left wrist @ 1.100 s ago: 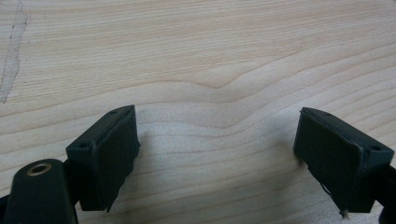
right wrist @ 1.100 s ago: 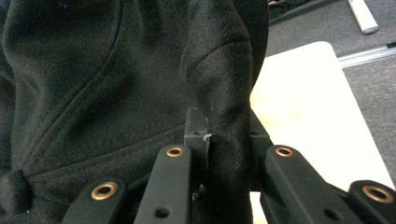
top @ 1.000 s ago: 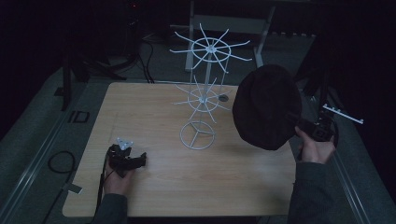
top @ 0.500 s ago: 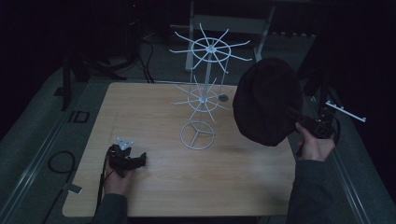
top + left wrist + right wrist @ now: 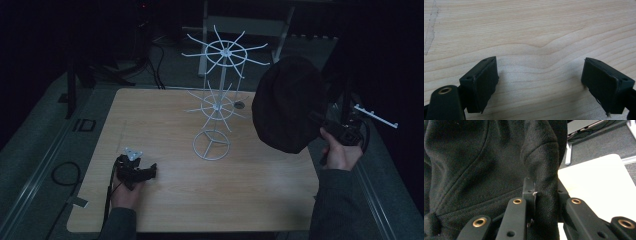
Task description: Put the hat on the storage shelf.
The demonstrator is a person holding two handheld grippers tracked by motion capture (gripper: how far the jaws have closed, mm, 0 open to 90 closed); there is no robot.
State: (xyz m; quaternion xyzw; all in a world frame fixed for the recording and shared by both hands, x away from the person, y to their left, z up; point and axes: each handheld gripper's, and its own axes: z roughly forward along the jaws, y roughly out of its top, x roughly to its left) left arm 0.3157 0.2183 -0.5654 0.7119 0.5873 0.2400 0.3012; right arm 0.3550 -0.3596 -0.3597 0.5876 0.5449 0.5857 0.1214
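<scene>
A dark woollen hat (image 5: 289, 104) hangs in the air off the table's right edge, held up by my right gripper (image 5: 320, 120), which is shut on a fold of its brim (image 5: 543, 195). A white wire display stand (image 5: 216, 100) with two tiers of spokes rises from a ring base (image 5: 211, 145) at the table's middle, just left of the hat. My left gripper (image 5: 150, 171) rests low over the wooden table (image 5: 165, 120) near its front left, jaws wide apart, nothing between its pads (image 5: 482, 80), only bare wood.
A small dark round piece (image 5: 239, 105) lies on the table behind the stand. Cables (image 5: 62, 172) and dark stands sit on the grey floor to the left. A white bar (image 5: 376, 116) sticks out beside the right hand.
The hat and right gripper have shifted slightly, rising a little beside the stand. The left gripper has stayed put.
</scene>
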